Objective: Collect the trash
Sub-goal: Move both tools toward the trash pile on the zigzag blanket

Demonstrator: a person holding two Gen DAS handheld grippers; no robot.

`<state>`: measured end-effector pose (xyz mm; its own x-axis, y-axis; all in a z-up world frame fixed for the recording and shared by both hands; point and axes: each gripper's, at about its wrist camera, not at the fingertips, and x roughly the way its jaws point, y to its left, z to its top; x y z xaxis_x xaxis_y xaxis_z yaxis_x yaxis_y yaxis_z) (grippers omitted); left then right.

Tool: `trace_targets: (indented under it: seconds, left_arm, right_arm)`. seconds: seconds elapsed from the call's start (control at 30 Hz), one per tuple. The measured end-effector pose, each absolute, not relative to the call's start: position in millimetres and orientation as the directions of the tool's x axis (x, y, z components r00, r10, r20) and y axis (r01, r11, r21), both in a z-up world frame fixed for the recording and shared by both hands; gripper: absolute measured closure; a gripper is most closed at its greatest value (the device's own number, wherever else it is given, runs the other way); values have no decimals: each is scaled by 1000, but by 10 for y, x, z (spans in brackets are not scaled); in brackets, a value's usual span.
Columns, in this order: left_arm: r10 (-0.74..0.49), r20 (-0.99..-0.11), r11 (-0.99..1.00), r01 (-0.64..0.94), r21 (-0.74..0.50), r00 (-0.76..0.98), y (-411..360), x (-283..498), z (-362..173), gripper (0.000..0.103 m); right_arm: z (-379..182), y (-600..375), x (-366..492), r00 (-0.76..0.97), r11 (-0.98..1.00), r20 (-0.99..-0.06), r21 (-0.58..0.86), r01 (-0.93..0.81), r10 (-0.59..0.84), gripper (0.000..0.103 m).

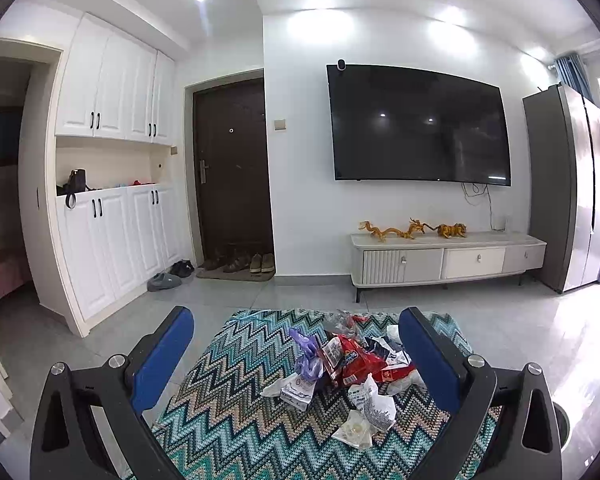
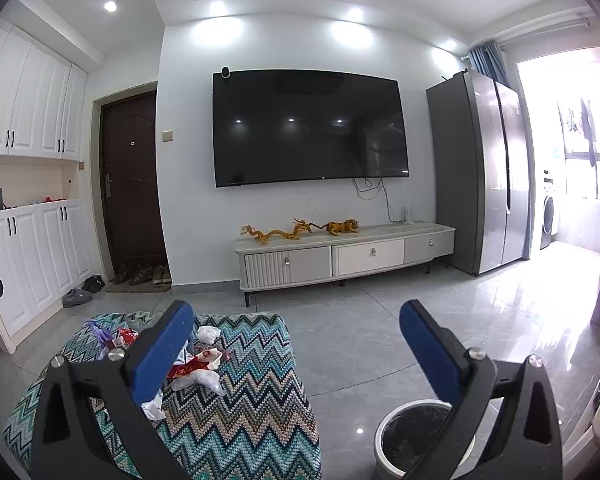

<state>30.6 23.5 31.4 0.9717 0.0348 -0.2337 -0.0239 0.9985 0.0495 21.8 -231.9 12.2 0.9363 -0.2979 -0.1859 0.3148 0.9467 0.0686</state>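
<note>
Trash (image 1: pixel 352 364) lies heaped on your zigzag cloth (image 1: pixel 236 412), which covers a low desk in the middle of the tiled floor (image 1: pixel 508 332). Your left tongs (image 1: pixel 296 352) hang above that cloth with the blue pads spread wide and nothing between them; the heap shows in the gap, nearer the right pad. In the heap you have a red packet (image 1: pixel 350 360) at the centre, a purple bag (image 1: pixel 308 356) touching its left side, a white wrapper (image 1: pixel 374 402) just in front, and more crumpled white pieces around the edges. Your right tongs (image 2: pixel 296 348) are also spread wide and hold nothing. From the right wrist view their left pad (image 2: pixel 162 354) stands in front of the trash (image 2: pixel 196 364), hiding part of it, while the right pad sits over the floor (image 2: pixel 352 344) beside the cloth (image 2: pixel 252 408). Below that right pad you can see a round bin (image 2: pixel 384 440) with a dark liner, standing on the floor just off the cloth's right edge. Ahead of both tongs a dark TV (image 1: pixel 418 124) hangs on the white wall above a low cabinet (image 1: pixel 448 258) carrying golden figurines (image 1: pixel 412 230). Left of the TV is a brown door (image 1: pixel 230 168) with shoes (image 1: pixel 240 262) at its foot, and right of it a grey fridge (image 2: pixel 476 168).
</note>
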Motion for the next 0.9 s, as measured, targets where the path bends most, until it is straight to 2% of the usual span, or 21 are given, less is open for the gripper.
trace_targets:
  seconds: [0.63,0.73,0.9]
  left_arm:
    - [6,-311,999,9,49,950,517,795,-17,0]
    - [-45,-342,997,66,50,939,498,874,-145,0]
    - [-191,-463,973,229,25,866,397,1062,-573,0]
  right_arm:
    - [69,-2307,639,939,963,-251,70,260,-235,0]
    - [-8,-2288,779,935,970,-297,79,229,-197,0]
    - [-220,-2249,1056,922,984,-380,125,130,-74,0]
